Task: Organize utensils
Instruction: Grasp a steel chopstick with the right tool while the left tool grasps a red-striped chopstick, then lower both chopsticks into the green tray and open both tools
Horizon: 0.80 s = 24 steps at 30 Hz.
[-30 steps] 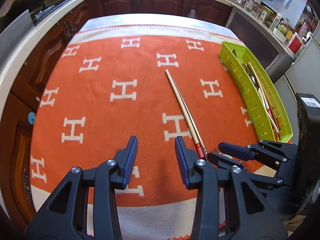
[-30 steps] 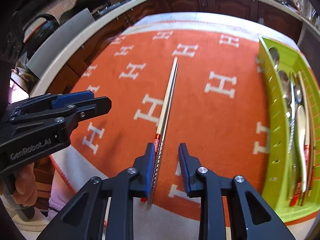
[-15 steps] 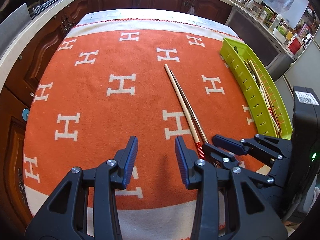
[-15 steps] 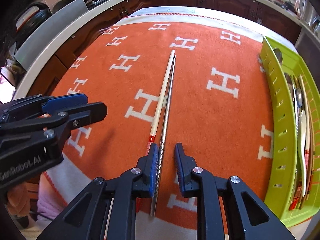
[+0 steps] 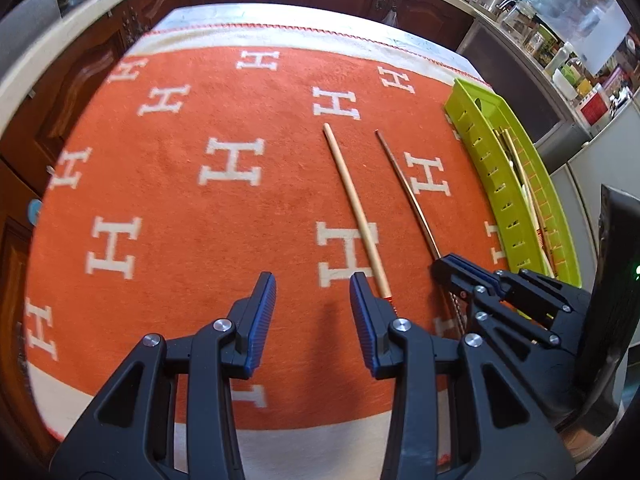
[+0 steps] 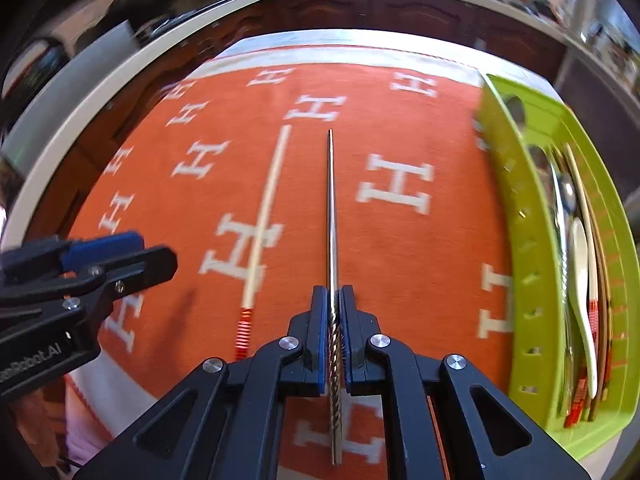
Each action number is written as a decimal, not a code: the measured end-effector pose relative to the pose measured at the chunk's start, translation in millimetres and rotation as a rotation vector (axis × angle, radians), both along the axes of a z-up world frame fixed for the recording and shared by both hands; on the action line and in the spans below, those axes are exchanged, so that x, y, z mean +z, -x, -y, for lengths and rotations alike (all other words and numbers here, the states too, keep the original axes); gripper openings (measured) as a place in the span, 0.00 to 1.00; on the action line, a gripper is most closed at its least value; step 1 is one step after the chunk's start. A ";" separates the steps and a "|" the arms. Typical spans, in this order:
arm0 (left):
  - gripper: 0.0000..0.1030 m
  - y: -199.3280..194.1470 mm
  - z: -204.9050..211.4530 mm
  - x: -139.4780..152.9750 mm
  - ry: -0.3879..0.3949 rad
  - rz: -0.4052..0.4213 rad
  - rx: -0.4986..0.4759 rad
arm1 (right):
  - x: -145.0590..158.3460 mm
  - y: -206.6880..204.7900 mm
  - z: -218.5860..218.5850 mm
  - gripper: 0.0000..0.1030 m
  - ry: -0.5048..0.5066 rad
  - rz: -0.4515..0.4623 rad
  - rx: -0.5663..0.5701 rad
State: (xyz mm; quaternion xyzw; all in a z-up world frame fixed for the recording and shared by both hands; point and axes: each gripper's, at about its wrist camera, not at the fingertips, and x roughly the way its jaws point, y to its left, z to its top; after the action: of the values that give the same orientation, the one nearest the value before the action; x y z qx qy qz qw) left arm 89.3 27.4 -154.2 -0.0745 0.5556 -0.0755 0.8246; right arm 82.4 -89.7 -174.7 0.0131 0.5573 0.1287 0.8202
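Steel is what my right tongs [image 6: 333, 312] are clenched on: the metal chopstick [image 6: 331, 216] sits between the blue pads, which have just been closing onto its twisted handle end. In the right wrist view its long axis runs straight up the middle of the frame, tip at upper centre, butt poking out below the pads at the bottom. It lies along the line of the tongs, not across them.

My left tongs [image 5: 312, 312] hang released, holding nothing. The wooden chopstick [image 5: 356, 208] lies on the orange cloth [image 5: 160, 208] over the bench, just right of the left tongs' right finger. Its red-banded end is tucked beside that finger at lower centre of the left wrist view, and its pale tip slants up and left toward the middle of the frame. The two sticks lie apart and nearly parallel.

The green tray [image 6: 520, 216] runs down the right edge of the right wrist view, already holding spoons and other chopsticks lengthwise. I judge the coming move hangs on that: tray and metal chopstick point much the same way, so the stick needs carrying right with little turning. My right hand is the nearer one.
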 end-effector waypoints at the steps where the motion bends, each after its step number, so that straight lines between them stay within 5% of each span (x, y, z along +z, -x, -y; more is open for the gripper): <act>1: 0.34 -1.4 1.9 -2.4 0.018 -0.011 -0.001 | 0.0 -0.6 5.0 0.05 -0.009 -0.003 -0.011; 9: 0.34 -13.1 36.4 -20.6 0.005 -0.058 -0.026 | 0.3 2.5 32.2 0.05 -0.066 -0.012 -0.061; 16: 0.32 -22.1 66.1 -24.9 -0.156 -0.025 -0.020 | 4.3 9.1 43.8 0.05 -0.095 -0.008 -0.065; 20: 0.04 -24.4 68.4 -24.3 -0.192 -0.022 -0.013 | 5.4 11.6 48.4 0.05 -0.112 -0.010 -0.068; 24: 0.03 -24.1 61.9 -23.6 -0.167 -0.035 -0.003 | 8.4 14.5 50.1 0.05 -0.128 -0.001 -0.069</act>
State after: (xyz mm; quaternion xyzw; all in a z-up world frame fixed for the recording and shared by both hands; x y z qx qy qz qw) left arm 113.4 -34.5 -177.8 -0.0062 0.5746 -0.0287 0.8179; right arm 67.9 -139.8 -166.3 0.0849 0.5476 0.1355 0.8213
